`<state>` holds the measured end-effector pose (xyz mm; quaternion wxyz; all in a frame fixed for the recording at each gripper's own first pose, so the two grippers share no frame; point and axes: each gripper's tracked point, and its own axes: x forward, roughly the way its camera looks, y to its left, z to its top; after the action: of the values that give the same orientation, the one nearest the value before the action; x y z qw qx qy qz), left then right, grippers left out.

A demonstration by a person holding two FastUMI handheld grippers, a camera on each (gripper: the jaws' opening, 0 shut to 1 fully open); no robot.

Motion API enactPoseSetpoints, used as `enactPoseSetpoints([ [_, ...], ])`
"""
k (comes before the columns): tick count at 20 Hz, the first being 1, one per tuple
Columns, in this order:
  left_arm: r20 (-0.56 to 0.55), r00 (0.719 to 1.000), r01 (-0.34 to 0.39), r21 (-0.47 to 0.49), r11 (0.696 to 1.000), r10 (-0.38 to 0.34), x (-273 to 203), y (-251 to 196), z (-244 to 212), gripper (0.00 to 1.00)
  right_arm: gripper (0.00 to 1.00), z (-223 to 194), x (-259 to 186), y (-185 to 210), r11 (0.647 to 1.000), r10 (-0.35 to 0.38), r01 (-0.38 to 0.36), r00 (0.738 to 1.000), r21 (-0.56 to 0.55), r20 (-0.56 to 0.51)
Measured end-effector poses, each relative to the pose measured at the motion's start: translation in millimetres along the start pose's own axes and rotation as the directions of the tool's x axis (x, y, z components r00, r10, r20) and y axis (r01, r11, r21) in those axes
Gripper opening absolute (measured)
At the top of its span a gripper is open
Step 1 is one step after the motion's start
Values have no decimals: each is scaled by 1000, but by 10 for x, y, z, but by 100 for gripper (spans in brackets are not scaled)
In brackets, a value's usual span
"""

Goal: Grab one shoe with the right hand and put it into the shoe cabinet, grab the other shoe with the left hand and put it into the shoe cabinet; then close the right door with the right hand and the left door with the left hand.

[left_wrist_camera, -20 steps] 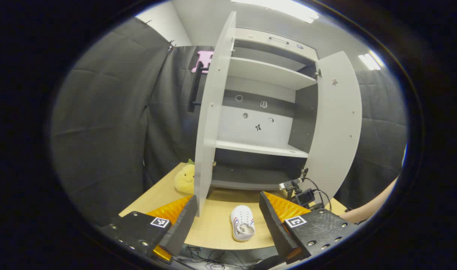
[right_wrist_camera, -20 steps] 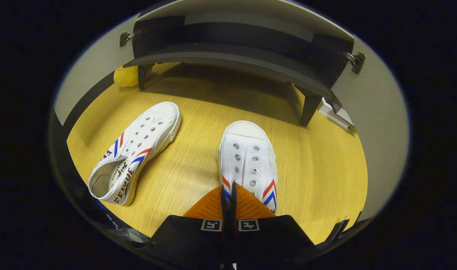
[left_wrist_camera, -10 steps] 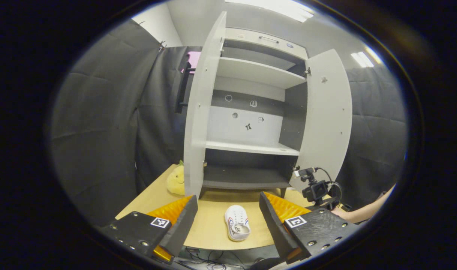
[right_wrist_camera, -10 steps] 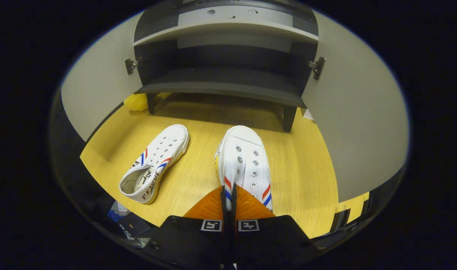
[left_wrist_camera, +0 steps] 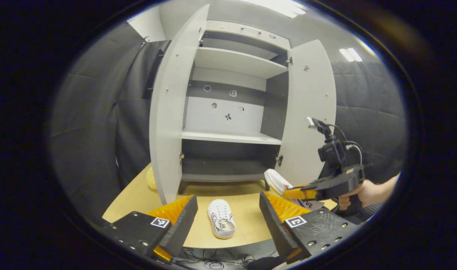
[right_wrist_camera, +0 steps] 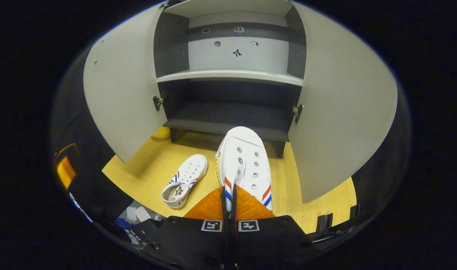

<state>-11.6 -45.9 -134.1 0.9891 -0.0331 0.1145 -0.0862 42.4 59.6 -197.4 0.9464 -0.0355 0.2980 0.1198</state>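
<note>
Right claw (right_wrist_camera: 228, 195) was clamped on the heel of one shoe (right_wrist_camera: 243, 165), held clear of the counter (right_wrist_camera: 314, 202), toe aimed straight at the shoe cabinet (right_wrist_camera: 228, 123) bottom shelf. Left claw (left_wrist_camera: 228, 213) was wide open, empty, other shoe (left_wrist_camera: 221, 223) lying on counter between its fingers' line.

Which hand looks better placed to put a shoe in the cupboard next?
The right gripper: it is shut on a lifted shoe facing the open cabinet. The left gripper is open.

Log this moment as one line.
right gripper: shut on held shoe, lifted | left gripper: open | other shoe: on table | cabinet doors: open
</note>
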Motion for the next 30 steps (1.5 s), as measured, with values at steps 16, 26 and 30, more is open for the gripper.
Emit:
enactPoseSetpoints([
  [16, 39, 998, -41, 28, 999, 40, 435, 173, 303, 94, 1, 2302, -1, -91, 1000, 16, -16, 921, -3, 388],
  [26, 66, 991, -117, 48, 992, 114, 855, 174, 689, 94, 1, 3366, 664, -349, 998, 8, -41, 864, 56, 503],
  [30, 49, 989, -140, 38, 989, 138, 954, 99, 687, 95, 1, 3497, 984, -488, 994, -6, -48, 873, 99, 488],
])
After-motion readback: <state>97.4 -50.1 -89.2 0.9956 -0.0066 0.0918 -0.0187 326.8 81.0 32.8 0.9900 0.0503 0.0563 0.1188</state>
